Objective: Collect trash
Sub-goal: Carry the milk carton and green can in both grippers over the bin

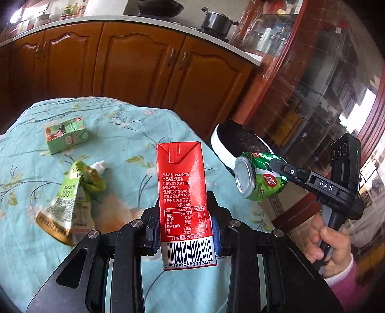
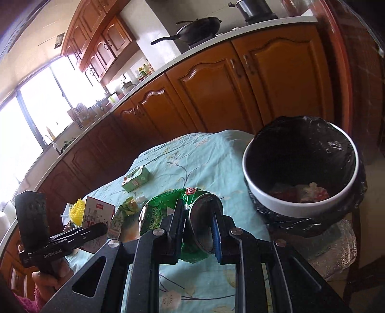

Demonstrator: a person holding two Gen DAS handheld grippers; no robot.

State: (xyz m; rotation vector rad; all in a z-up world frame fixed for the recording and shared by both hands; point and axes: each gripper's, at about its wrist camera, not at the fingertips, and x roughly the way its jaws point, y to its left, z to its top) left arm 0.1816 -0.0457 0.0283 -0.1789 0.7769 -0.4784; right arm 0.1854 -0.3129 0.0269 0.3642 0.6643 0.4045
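On the tablecloth (image 1: pixel 125 134), green carton (image 1: pixel 66 135) and crumpled pouch (image 1: pixel 72 192).

We see daylight flooding in from the windows (image 2: pixel 36 115) at 9 o'clock in the right wrist view, blown out to pure white there. Both fisheye pictures bend the counter edge (image 1: pixel 120 20) into an arc and go black at all 4 corners. The tablecloth (image 1: pixel 120 134) is evenly lit and sharp, with soft shadows; glare streaks the glass cabinet (image 1: pixel 312 84) at 3 o'clock.
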